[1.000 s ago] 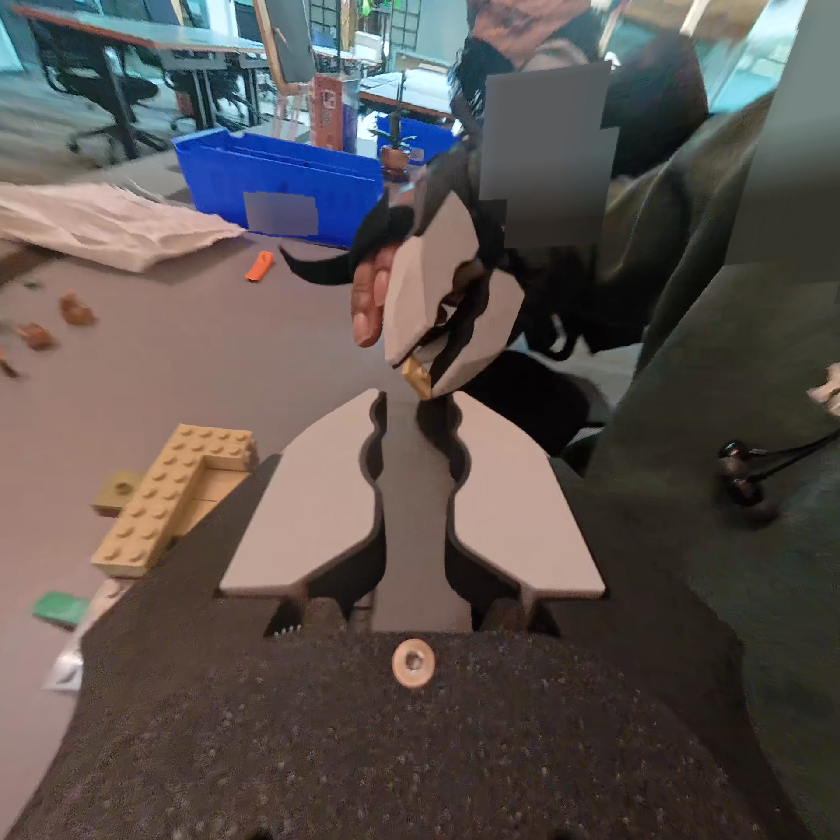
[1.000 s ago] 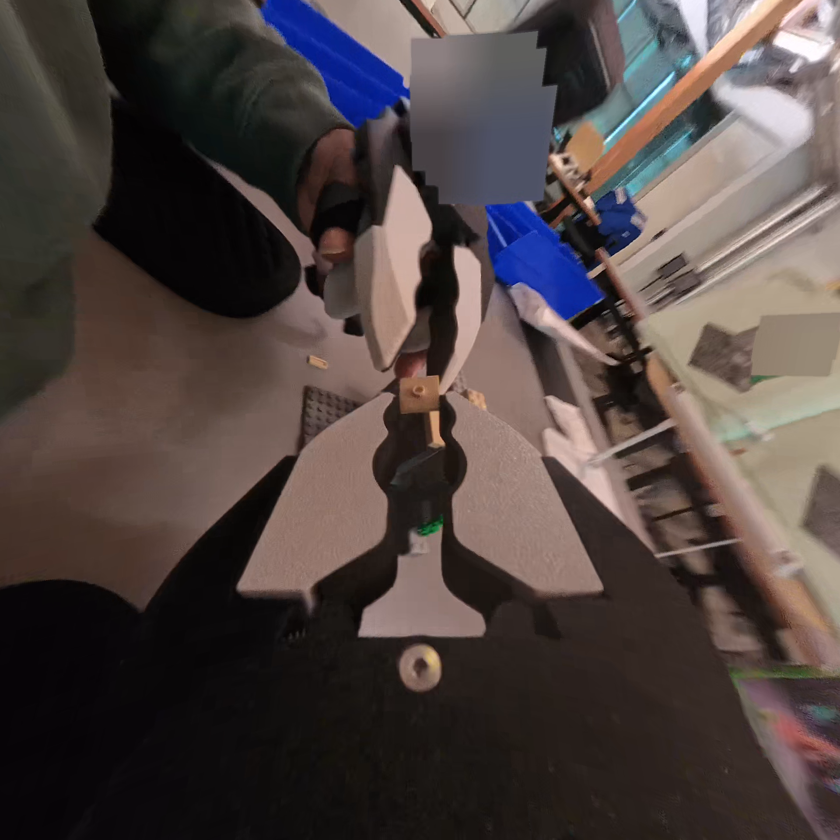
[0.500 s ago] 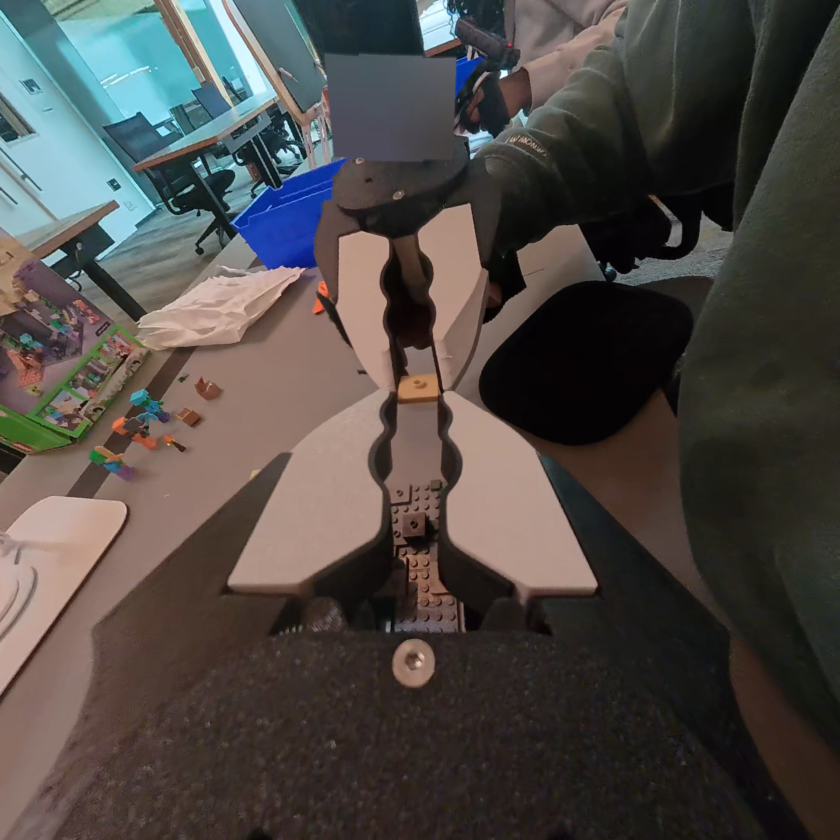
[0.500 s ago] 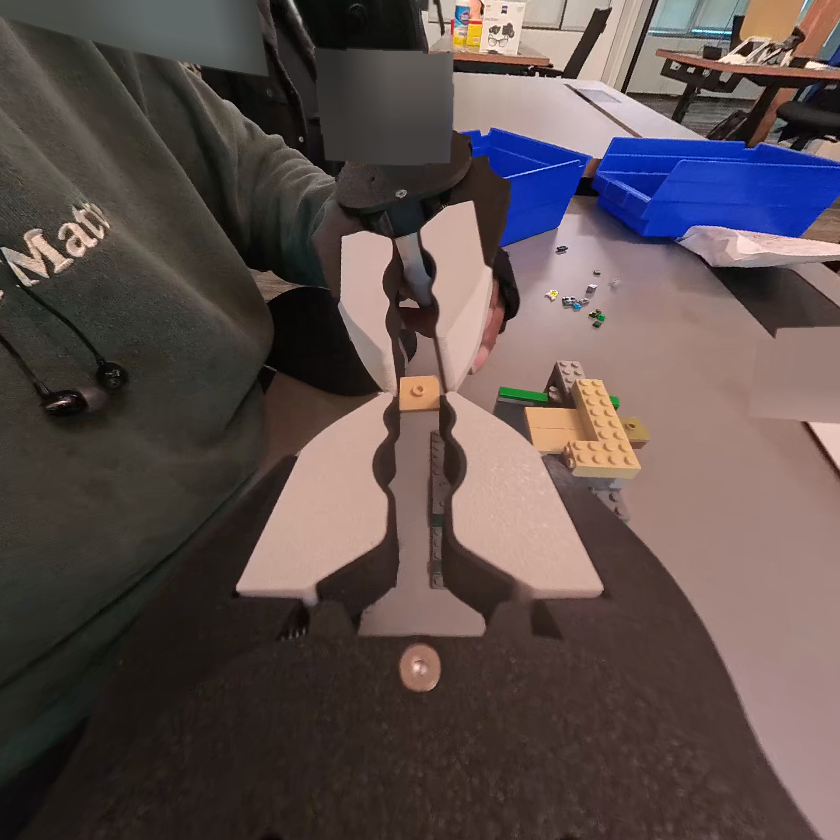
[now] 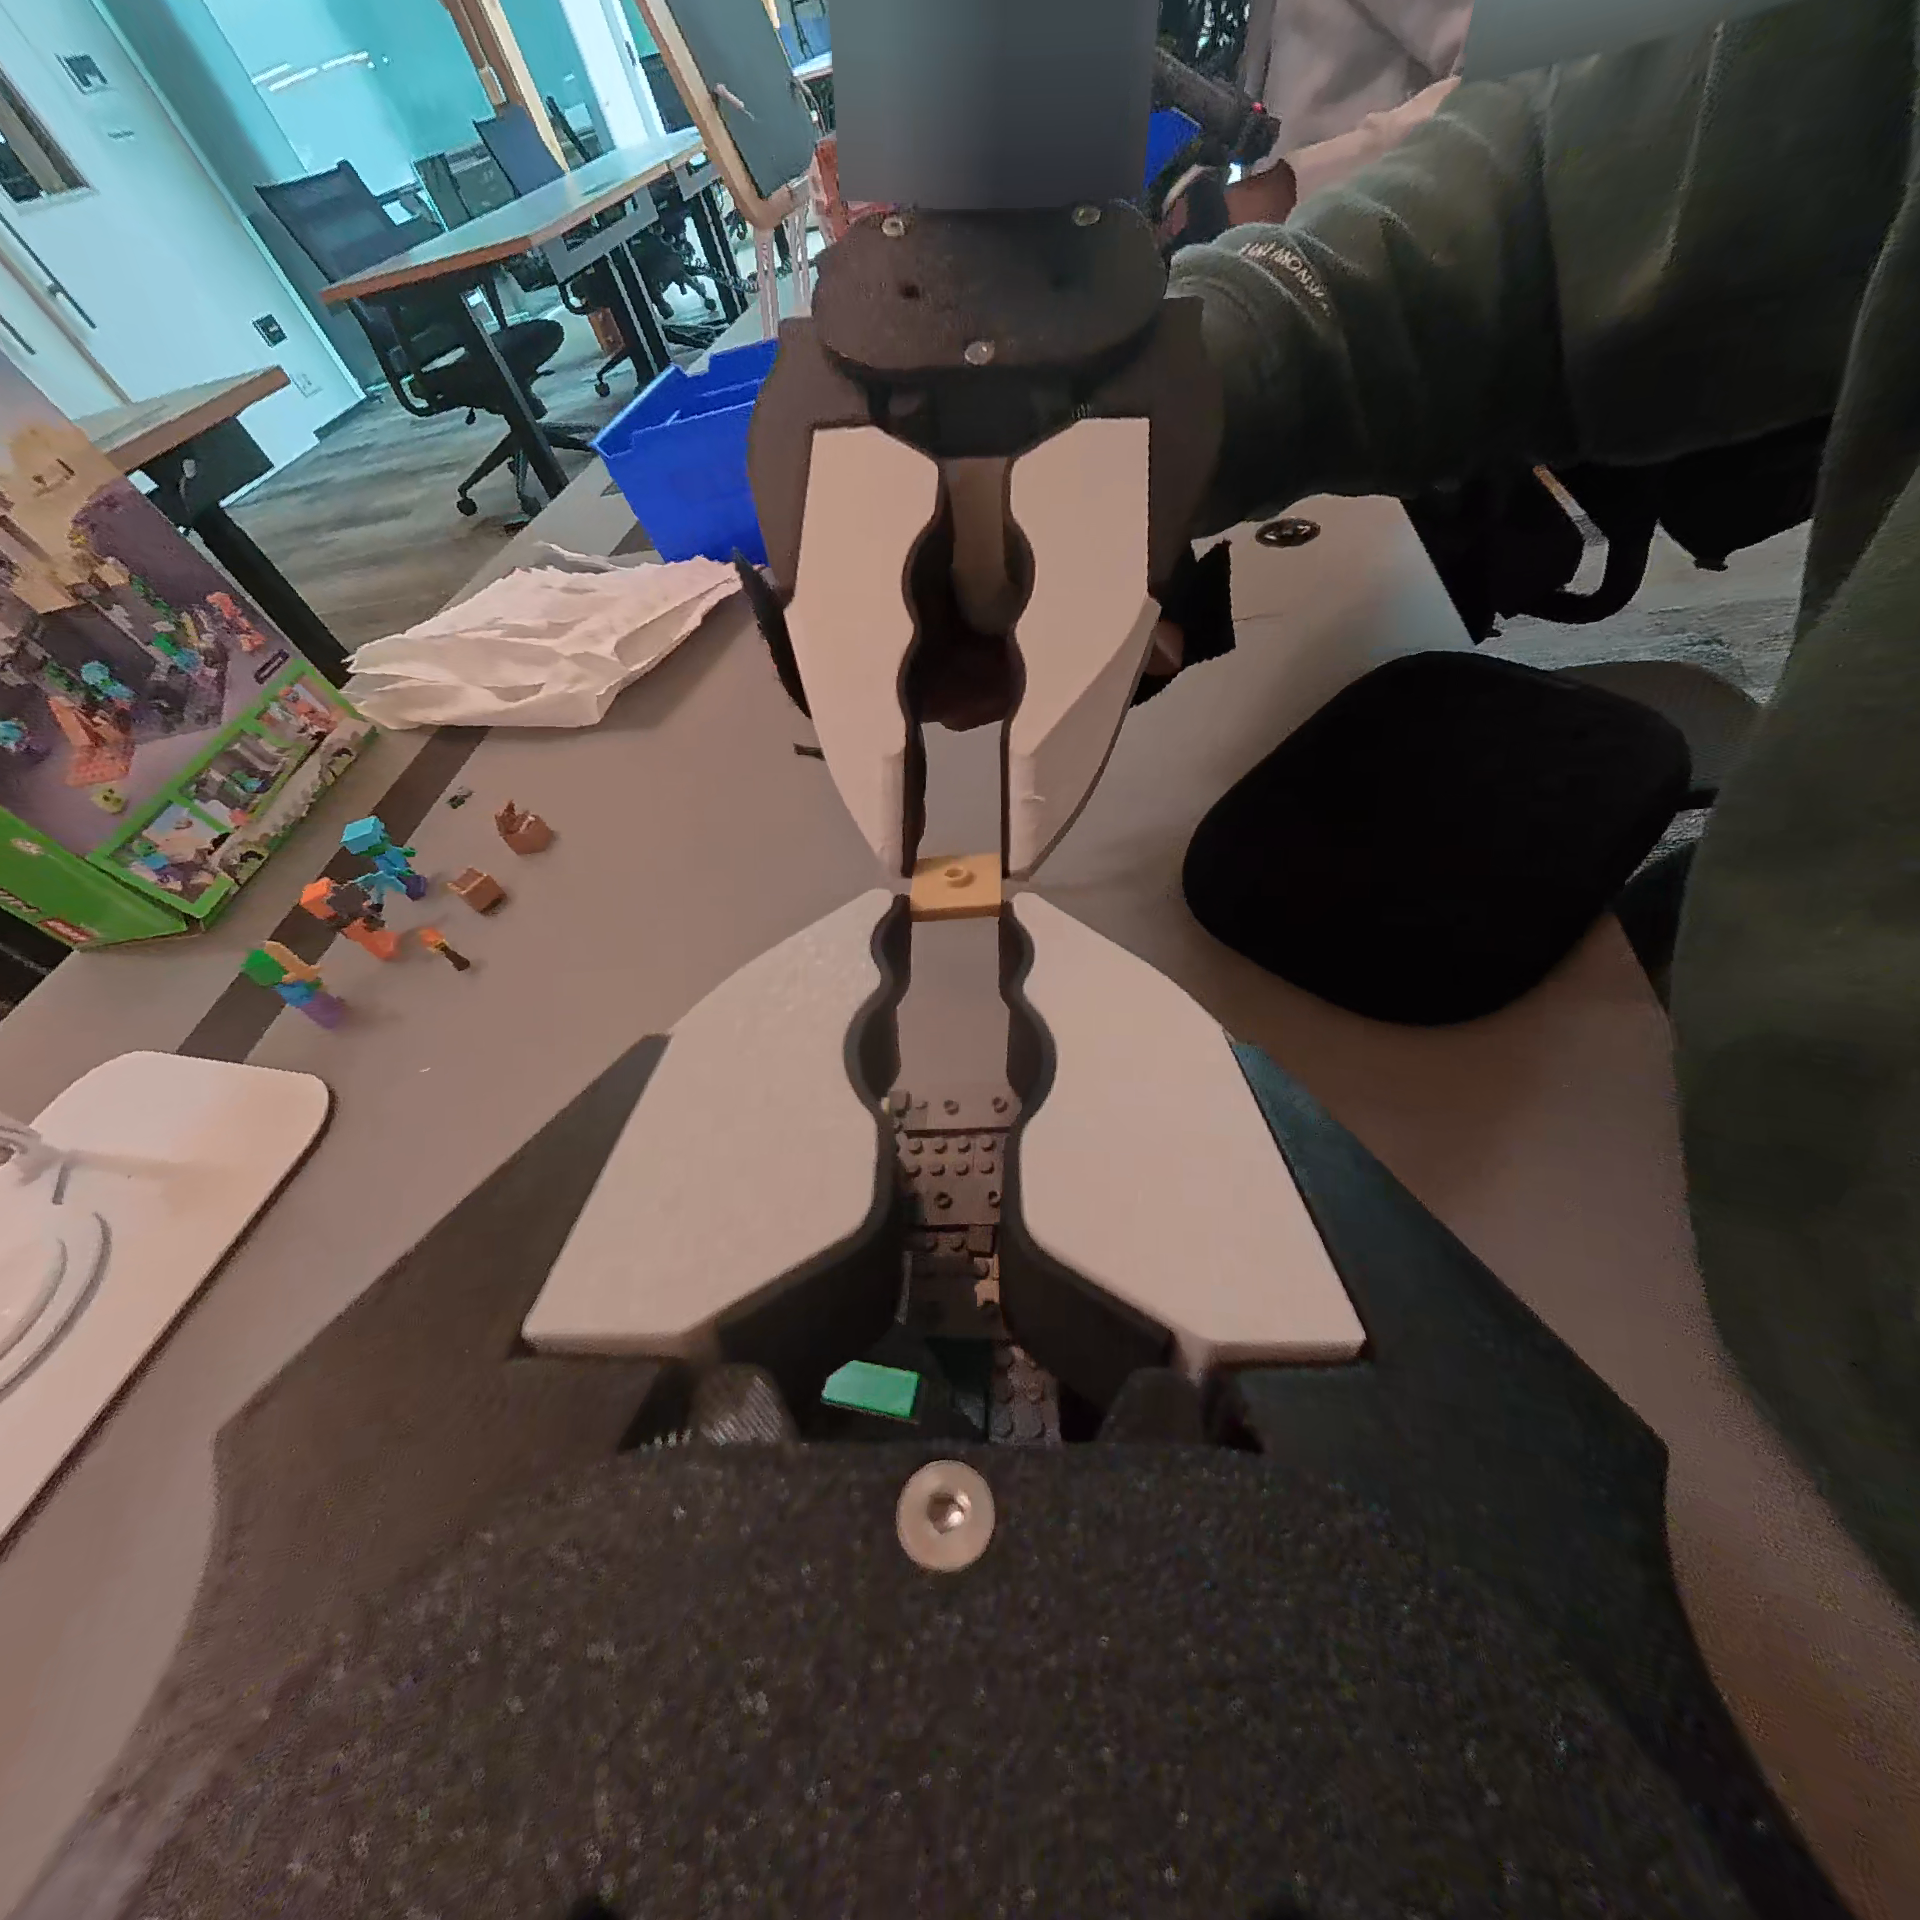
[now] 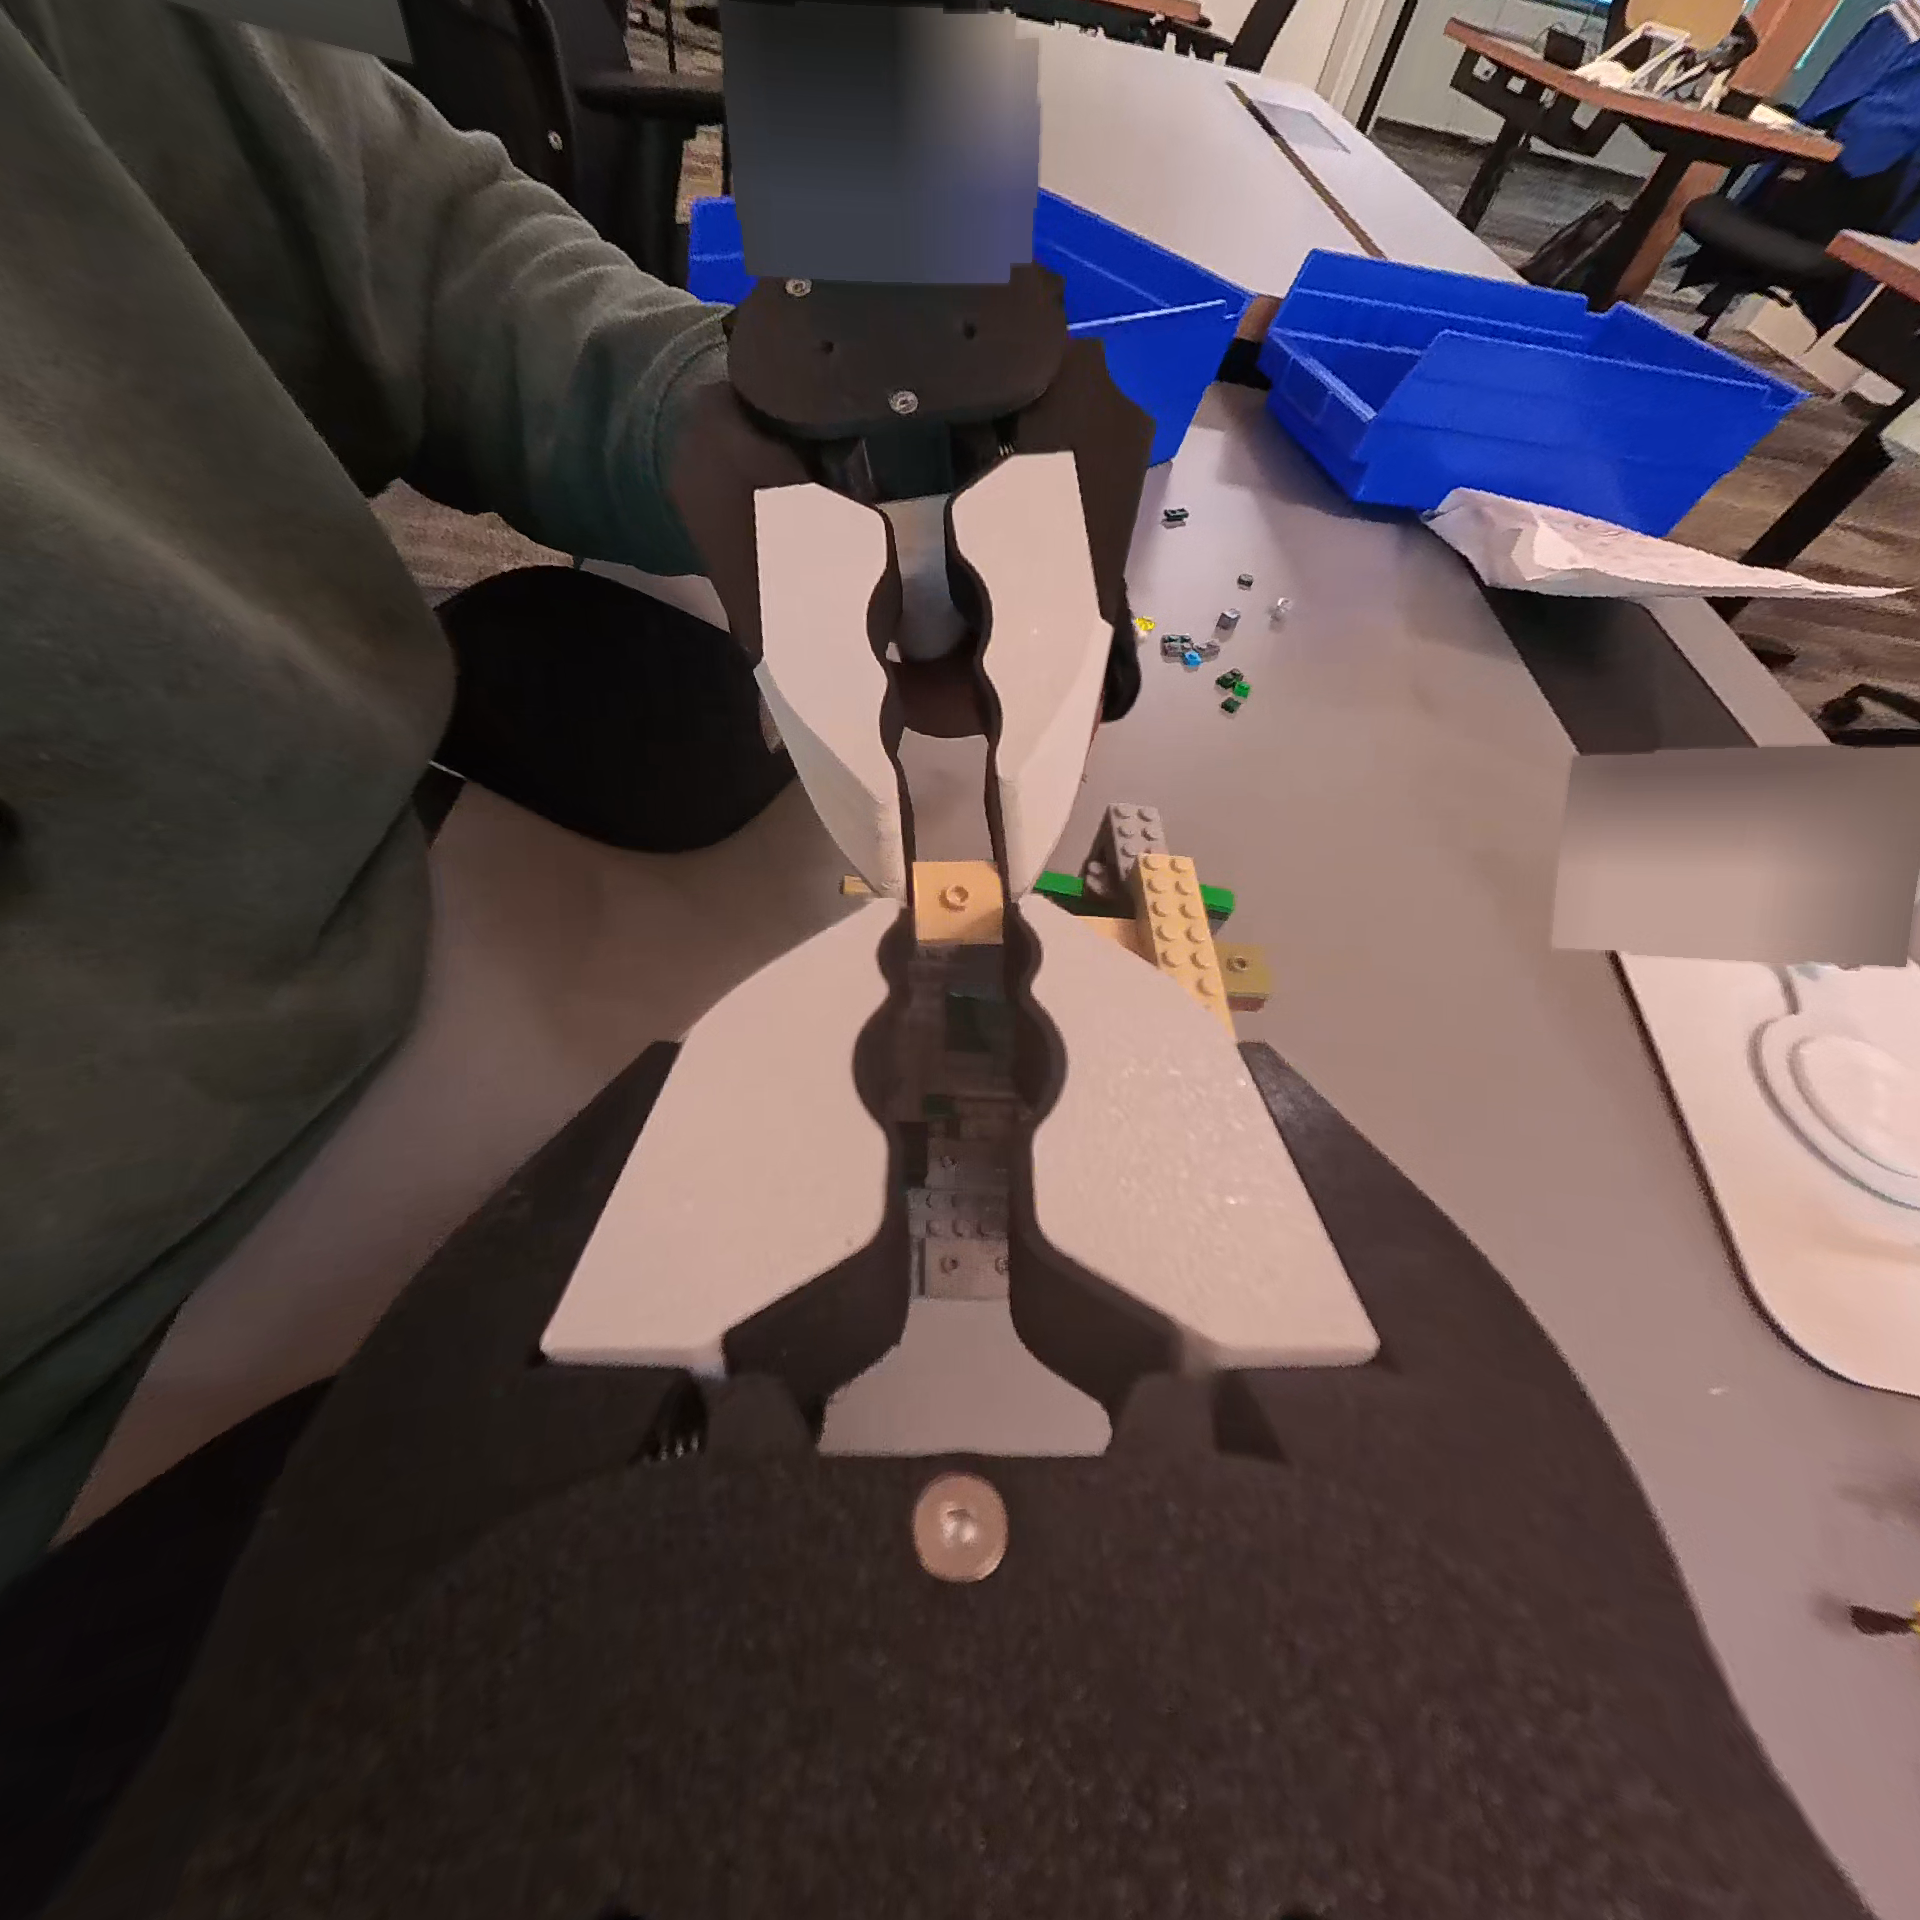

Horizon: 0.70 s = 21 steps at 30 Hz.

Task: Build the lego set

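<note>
Two grippers tip to tip — left gripper point(image 5: 954, 920) and right gripper point(image 6: 956, 920) both clamped on one tan plate point(image 5: 956, 890).

Two tongs meet tip to tip over the surface point(image 5: 644, 852), the left tongs point(image 5: 954, 914) and the right tongs point(image 6: 956, 920); one tan stud plate point(image 5: 954, 889) sits between all four tips; two blue bins point(image 6: 1538, 384) stand beyond it; one white paper bag point(image 5: 540, 644); one printed set box point(image 5: 135, 727); three small figures point(image 5: 369, 883) near that box; two brown pieces point(image 5: 499, 857) lie just beside them; one tan-and-green brick assembly point(image 6: 1174, 914); one black pouch point(image 5: 1434, 831).
</note>
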Motion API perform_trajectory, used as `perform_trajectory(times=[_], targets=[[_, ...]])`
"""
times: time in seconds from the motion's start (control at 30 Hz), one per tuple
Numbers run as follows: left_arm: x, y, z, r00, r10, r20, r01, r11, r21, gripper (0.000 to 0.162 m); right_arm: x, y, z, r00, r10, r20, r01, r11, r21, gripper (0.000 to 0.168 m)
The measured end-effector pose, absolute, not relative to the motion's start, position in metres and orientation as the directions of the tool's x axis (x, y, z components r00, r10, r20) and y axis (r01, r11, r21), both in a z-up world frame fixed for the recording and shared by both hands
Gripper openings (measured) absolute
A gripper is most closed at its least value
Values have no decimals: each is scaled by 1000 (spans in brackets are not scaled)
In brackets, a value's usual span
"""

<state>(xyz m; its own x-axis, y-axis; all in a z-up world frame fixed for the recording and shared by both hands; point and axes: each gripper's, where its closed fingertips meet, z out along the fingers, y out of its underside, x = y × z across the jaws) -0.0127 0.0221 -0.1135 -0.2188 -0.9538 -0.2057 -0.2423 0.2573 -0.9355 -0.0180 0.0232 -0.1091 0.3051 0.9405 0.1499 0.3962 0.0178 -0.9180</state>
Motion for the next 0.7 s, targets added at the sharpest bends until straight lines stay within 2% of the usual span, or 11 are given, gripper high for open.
perform_trajectory(times=[0.6, 0.7], targets=[[-8, 43, -121, -208, -962, -176, -268, 229, -936, 16, -9, 44, -117, 321, 939, 124, 405, -18, -914, 15], [-9, 50, -124, -198, -966, -164, -300, 219, -928, 24, -5, 50, -121, 331, 935, 128, 418, -23, -908, 15]])
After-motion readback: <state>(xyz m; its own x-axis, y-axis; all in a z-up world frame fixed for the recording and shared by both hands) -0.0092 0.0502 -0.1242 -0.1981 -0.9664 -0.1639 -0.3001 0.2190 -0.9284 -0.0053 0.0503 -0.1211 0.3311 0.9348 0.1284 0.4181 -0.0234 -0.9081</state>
